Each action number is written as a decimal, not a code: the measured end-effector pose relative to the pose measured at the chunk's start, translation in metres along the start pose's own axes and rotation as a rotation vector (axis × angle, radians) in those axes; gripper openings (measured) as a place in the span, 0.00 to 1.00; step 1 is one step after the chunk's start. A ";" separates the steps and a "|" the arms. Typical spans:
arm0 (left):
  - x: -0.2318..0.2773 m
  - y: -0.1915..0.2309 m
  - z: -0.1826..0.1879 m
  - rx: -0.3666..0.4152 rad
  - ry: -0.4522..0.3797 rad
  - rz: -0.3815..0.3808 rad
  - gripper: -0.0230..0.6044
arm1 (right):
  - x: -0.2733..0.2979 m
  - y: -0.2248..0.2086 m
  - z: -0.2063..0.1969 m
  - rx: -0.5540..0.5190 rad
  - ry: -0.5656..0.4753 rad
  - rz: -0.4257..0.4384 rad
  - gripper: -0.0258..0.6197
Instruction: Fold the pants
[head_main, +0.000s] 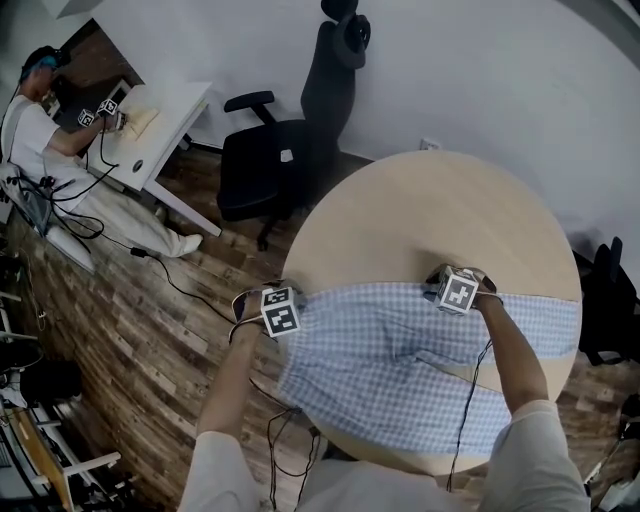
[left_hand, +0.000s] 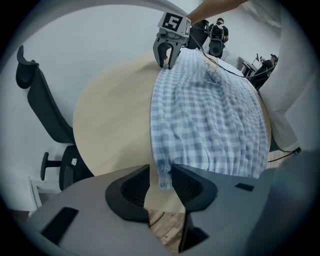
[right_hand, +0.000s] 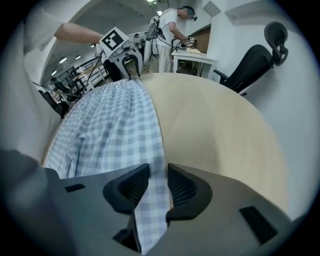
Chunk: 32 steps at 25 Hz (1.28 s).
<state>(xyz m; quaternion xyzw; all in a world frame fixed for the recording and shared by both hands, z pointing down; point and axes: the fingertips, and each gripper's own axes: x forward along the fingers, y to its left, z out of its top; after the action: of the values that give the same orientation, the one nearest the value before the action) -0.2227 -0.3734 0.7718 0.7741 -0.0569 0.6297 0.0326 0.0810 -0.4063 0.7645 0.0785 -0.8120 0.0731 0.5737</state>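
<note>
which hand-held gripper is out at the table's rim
The left hand-held gripper: floor shows below its jaws, at the pants' corner by the table's rim. The right hand-held gripper stands further in over the tabletop.

Even bright light, soft shadows; dark fisheye edges

Round pale wooden table, blue checked pants spread across its near half
</note>
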 end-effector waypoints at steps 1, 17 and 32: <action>0.001 0.000 0.001 -0.005 0.004 -0.019 0.27 | -0.001 0.000 0.000 0.027 -0.008 0.026 0.24; -0.003 0.019 0.004 0.038 0.036 -0.100 0.13 | -0.014 -0.027 0.006 -0.056 0.014 -0.006 0.09; -0.053 0.058 0.028 0.151 -0.012 0.248 0.12 | -0.095 -0.036 0.033 -0.076 -0.132 -0.385 0.09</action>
<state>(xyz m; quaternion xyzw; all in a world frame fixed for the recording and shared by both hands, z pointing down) -0.2136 -0.4318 0.7130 0.7652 -0.1047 0.6266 -0.1044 0.0897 -0.4442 0.6653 0.2149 -0.8200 -0.0739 0.5254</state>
